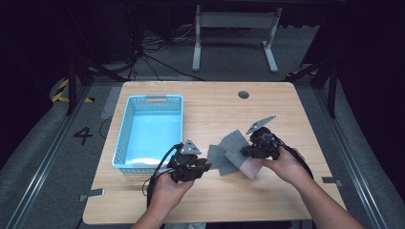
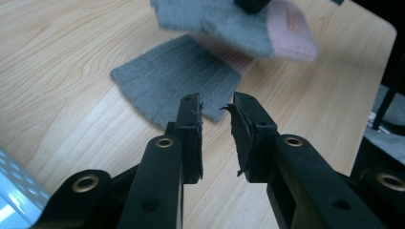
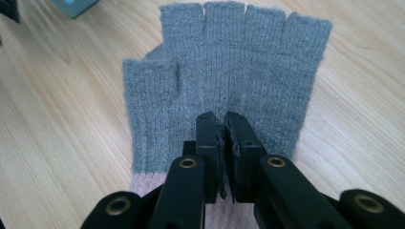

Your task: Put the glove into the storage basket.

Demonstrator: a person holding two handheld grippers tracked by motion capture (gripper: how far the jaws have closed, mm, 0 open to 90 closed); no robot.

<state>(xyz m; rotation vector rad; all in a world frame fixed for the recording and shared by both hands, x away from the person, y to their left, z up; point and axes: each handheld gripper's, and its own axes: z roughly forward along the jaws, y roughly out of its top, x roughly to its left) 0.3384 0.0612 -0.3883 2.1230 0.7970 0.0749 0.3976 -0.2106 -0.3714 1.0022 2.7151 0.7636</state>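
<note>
Wooden table (image 1: pixel 286 191), dark floor around | blue basket (image 1: pixel 149 131) at left, apart from the work | right gripper (image 3: pixel 225 119) clamped on grey fingerless glove (image 3: pixel 229 71) near its pink cuff | second grey glove (image 2: pixel 176 76) flat just ahead of left gripper (image 2: pixel 217 107), jaws apart, untouched.

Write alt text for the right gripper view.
A grey fingerless knit glove with a pink cuff lies flat on a light wooden table, fingers pointing away from the camera. The right gripper has its two black jaws shut on the glove near the cuff. A corner of a blue basket shows at the top left.
</note>
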